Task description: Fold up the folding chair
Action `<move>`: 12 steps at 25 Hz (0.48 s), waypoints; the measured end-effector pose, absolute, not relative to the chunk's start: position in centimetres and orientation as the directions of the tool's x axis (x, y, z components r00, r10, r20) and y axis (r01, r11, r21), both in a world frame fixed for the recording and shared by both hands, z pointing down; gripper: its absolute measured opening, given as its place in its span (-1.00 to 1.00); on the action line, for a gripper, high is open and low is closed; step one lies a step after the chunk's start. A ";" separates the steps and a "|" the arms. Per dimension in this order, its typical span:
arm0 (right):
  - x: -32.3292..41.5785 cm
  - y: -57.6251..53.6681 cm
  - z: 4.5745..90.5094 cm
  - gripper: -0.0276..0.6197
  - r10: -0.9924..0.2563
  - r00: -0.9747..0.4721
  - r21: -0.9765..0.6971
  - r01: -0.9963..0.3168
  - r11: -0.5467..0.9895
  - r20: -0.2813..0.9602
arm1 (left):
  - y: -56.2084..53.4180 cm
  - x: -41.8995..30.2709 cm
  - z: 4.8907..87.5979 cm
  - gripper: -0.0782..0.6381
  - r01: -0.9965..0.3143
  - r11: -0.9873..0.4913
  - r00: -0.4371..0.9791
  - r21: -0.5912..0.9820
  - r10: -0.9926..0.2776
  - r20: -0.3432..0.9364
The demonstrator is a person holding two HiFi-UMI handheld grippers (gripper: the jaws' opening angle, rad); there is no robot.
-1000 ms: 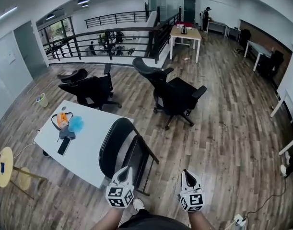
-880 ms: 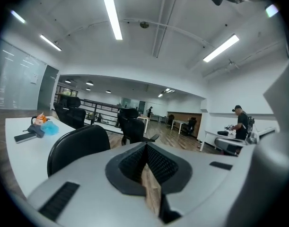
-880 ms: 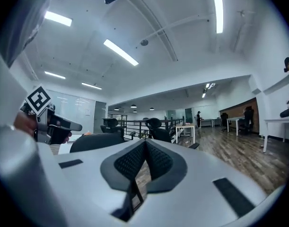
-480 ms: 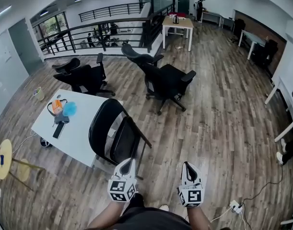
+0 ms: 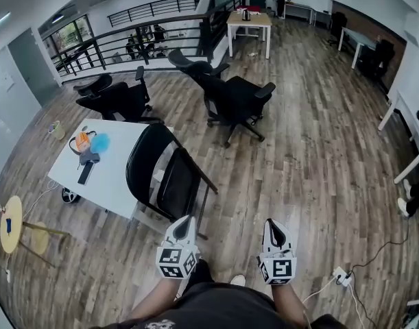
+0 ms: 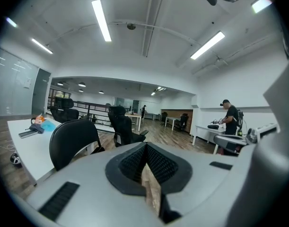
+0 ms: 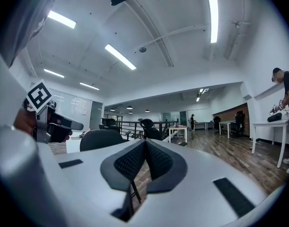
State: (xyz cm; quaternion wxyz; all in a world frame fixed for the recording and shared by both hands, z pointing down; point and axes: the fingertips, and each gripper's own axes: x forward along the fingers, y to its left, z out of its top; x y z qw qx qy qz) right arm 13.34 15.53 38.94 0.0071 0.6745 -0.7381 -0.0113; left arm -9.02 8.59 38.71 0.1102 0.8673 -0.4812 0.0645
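A black folding chair [image 5: 161, 173] stands unfolded beside the white table [image 5: 116, 184], its rounded back toward the table. Its backrest also shows in the left gripper view, folding chair [image 6: 71, 138], and in the right gripper view, folding chair [image 7: 102, 139]. My left gripper [image 5: 186, 223] hovers just short of the chair's near edge, shut with nothing in it. My right gripper [image 5: 273, 226] hangs over bare floor to the chair's right, also shut and empty. Neither touches the chair.
Black office chairs [image 5: 233, 98] stand beyond the folding chair, and another office chair [image 5: 116, 98] behind the table. An orange and blue object [image 5: 89, 144] lies on the table. A round yellow stool [image 5: 10, 225] is at the left, a power strip [image 5: 341, 276] at lower right, and a black railing [image 5: 147, 43] is far back.
Both grippers and the view have backed away from the chair and table; the chair now sits higher and further off in the head view. Both jaws stayed shut.
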 end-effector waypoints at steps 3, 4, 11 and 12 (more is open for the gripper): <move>14.1 15.8 38.7 -0.87 -0.997 -0.076 0.027 -0.997 0.076 -0.017 | 8.6 -8.1 38.7 -0.77 -0.848 -0.518 0.531 0.116 -0.822 0.206; 14.3 16.1 38.8 -0.87 -0.997 -0.072 0.025 -0.997 0.072 -0.016 | 8.8 -7.9 38.8 -0.77 -0.848 -0.518 0.530 0.115 -0.822 0.207; 14.6 17.3 39.3 -0.87 -0.999 -0.038 0.073 -0.997 0.040 0.021 | 10.2 -6.9 39.3 -0.77 -0.842 -0.527 0.539 0.112 -0.815 0.214; 14.7 17.4 39.2 -0.87 -0.999 -0.041 0.073 -0.996 0.042 0.020 | 10.4 -6.7 39.3 -0.77 -0.841 -0.529 0.540 0.111 -0.814 0.214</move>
